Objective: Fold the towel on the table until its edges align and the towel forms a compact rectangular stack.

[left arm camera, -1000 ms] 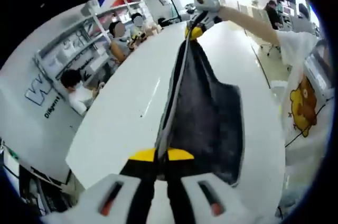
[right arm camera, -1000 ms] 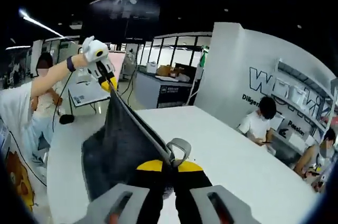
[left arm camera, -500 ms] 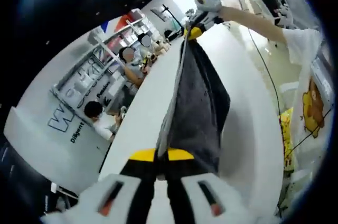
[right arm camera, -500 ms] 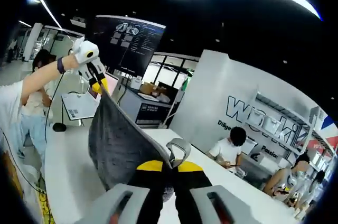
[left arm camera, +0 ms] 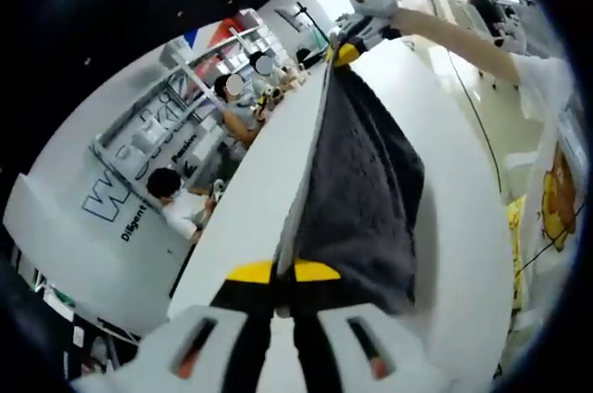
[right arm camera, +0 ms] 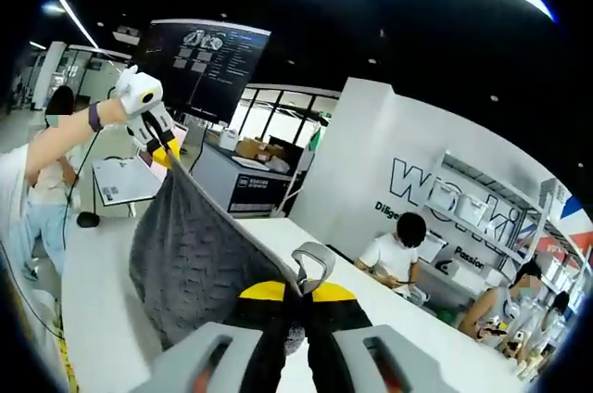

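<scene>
While stretched above table [left arm camera: 250, 180], towel [left arm camera: 361, 198] between both pinching claws.

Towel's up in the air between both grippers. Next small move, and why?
Probably lower both together toward the table so the hanging part lands flat. The towel is stretched taut between the left hand-held gripper and the right hand-held gripper, both shut on its top edge, and it hangs above the white surface, not yet folded.

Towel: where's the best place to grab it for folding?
By its two top corners, one from each end. The towel hangs stretched between the left gripper and the right gripper, so its upper edge stays straight and the rest drops flat over the table.
</scene>
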Motion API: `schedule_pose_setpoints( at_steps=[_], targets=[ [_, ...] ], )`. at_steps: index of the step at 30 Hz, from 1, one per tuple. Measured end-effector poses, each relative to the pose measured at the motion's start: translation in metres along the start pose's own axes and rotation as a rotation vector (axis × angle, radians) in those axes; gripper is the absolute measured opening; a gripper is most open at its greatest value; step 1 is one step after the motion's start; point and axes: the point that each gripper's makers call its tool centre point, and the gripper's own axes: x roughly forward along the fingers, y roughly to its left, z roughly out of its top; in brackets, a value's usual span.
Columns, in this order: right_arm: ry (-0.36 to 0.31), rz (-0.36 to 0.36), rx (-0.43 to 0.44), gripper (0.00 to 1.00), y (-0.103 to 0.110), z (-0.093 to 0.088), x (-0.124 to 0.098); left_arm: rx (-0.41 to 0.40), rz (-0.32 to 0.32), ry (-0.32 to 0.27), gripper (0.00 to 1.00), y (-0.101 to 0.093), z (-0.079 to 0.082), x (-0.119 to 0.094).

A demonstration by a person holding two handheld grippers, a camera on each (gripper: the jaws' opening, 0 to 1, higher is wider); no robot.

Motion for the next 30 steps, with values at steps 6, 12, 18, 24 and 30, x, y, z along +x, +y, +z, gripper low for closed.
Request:
schedule_pose_setpoints(
  at_steps=[6, 12, 18, 24, 30],
  targets=[
    [-0.008, 0.002, -0.006, 0.05, -0.004, -0.003, 0.003, 0.033, 0.041, -0.022, 0.07, 0.010, 0.004, 0.007],
    [-0.002, 0.097, -0.036, 0.05, 0.041, -0.027, -0.030, 0.168, -0.001, -0.015, 0.07, -0.049, -0.005, -0.012],
    [0.083, 0.225, -0.051, 0.05, 0.130, -0.118, -0.083, 0.254, -0.122, -0.044, 0.07, -0.171, -0.042, -0.020],
    [0.161, 0.363, -0.040, 0.05, 0.206, -0.199, -0.129, 0.268, -0.246, -0.054, 0.07, -0.304, -0.092, -0.023],
    [0.200, 0.454, -0.053, 0.05, 0.252, -0.244, -0.163, 0.222, -0.303, -0.026, 0.07, -0.372, -0.114, -0.029]
  ],
)
